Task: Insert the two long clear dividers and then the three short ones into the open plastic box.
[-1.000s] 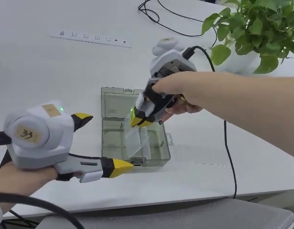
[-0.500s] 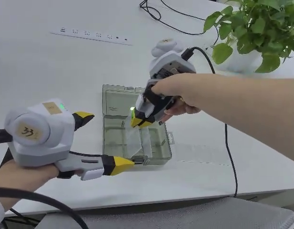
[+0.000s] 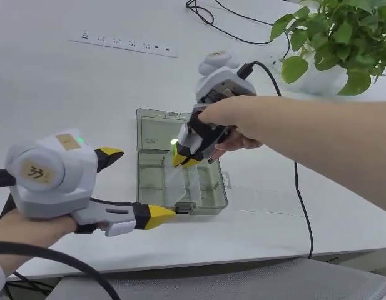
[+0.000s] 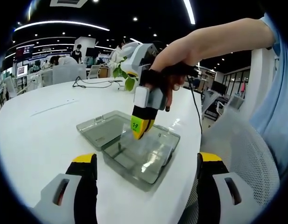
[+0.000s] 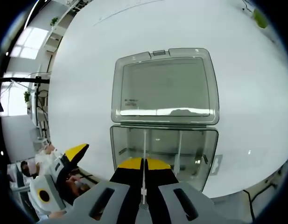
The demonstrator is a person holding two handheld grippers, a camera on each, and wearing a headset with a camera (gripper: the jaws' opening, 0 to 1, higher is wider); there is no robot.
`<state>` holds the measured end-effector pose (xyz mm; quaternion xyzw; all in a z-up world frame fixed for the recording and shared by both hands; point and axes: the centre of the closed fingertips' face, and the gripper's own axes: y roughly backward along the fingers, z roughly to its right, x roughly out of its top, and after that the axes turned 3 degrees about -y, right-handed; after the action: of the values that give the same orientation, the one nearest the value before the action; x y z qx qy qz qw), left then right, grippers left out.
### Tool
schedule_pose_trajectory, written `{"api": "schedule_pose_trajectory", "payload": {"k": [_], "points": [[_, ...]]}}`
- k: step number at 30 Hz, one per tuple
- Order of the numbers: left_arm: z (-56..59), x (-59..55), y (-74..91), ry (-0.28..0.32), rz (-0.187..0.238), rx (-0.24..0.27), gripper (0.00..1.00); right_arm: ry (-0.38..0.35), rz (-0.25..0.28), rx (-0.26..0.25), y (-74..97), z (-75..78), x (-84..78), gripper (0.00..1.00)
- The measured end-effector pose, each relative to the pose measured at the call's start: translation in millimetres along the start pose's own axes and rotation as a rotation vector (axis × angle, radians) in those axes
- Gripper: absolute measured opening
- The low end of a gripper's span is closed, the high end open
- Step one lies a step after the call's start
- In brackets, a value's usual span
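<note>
The open clear plastic box [image 3: 208,199] sits mid-table with its lid [image 3: 156,127] laid flat behind it. My right gripper [image 3: 182,160] points down over the box, shut on a clear divider [image 3: 175,182] whose lower edge reaches into the box. In the right gripper view the held divider [image 5: 144,144] shows edge-on between the gripper's [image 5: 144,164] jaws, and another divider [image 5: 179,148] stands inside the box [image 5: 205,154]. My left gripper [image 3: 135,185] hovers open at the box's left front. The left gripper view has its own jaws [image 4: 146,158] wide apart before the box [image 4: 134,169].
More clear dividers [image 3: 263,202] lie flat on the white table right of the box. A black cable [image 3: 299,206] runs past them to the right gripper. A power strip [image 3: 125,46] lies far back, a potted plant [image 3: 333,37] at the back right.
The head camera has shifted a little. The right gripper stays over the box with the divider, barely lower; the left gripper has hardly moved.
</note>
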<state>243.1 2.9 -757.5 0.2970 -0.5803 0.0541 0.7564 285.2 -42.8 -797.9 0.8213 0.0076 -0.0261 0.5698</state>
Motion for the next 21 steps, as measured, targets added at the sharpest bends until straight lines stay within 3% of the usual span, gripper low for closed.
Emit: {"api": "schedule_pose_trajectory", "payload": {"k": [4, 12, 21], "points": [[-0.8, -0.9, 0.7, 0.006, -0.001, 0.001, 0.90, 0.001, -0.001, -0.002, -2.8, 3.7, 9.5, 0.02], [-0.3, -1.6, -0.5, 0.010, 0.001, -0.004, 0.89, 0.022, 0.006, -0.020, -1.4, -4.2, -6.9, 0.02], [-2.5, -3.5, 1.3, 0.017, 0.001, 0.001, 0.88, 0.054, 0.005, -0.039, -1.1, -7.1, -13.1, 0.02]]}}
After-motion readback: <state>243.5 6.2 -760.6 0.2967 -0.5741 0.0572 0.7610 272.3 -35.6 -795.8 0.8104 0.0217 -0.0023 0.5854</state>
